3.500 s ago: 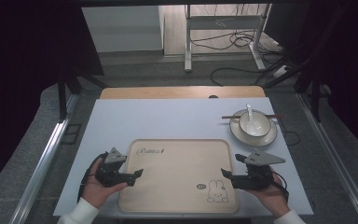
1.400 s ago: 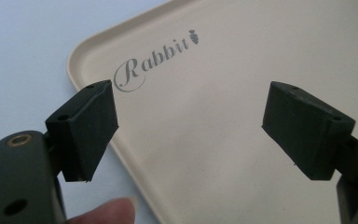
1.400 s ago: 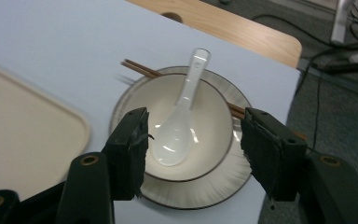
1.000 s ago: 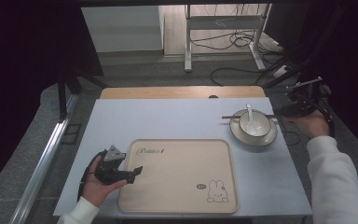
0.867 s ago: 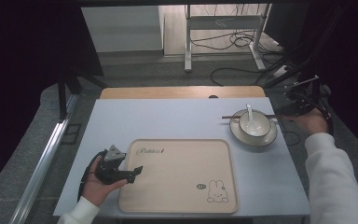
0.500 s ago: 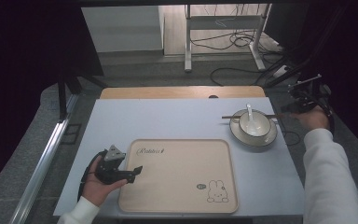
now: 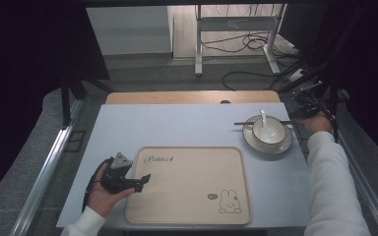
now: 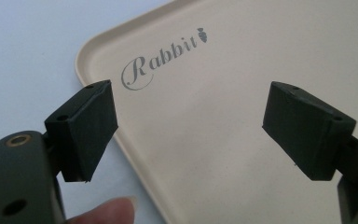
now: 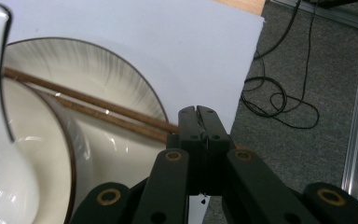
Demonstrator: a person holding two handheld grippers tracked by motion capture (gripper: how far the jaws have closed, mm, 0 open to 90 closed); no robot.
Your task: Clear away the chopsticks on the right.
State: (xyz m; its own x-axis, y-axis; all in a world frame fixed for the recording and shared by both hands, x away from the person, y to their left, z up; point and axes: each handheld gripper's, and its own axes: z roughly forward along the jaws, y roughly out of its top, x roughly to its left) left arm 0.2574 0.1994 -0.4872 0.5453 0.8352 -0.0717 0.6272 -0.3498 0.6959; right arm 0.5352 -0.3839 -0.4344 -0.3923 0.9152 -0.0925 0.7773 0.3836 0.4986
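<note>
The beige rectangular plastic tray (image 7: 189,184) lies bare; at the table's right edge, a white ceramic bowl (image 7: 268,131) with brown wooden chopsticks (image 7: 256,123) crowds its striped white saucer (image 7: 275,147).

A pale blue desk (image 7: 177,123) stands on grey carpet (image 7: 167,78), black cables (image 7: 246,44) trailing past a metal frame (image 7: 197,34) under dark surroundings.

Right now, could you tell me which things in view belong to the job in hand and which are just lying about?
In the job:
- right gripper, jaws closed on the chopsticks
- plate and bowl, across which the chopsticks lie
- spoon in the bowl

Lying about:
- rabbit tray, bare
- left gripper, open at the tray's edge
- floor cables
</note>
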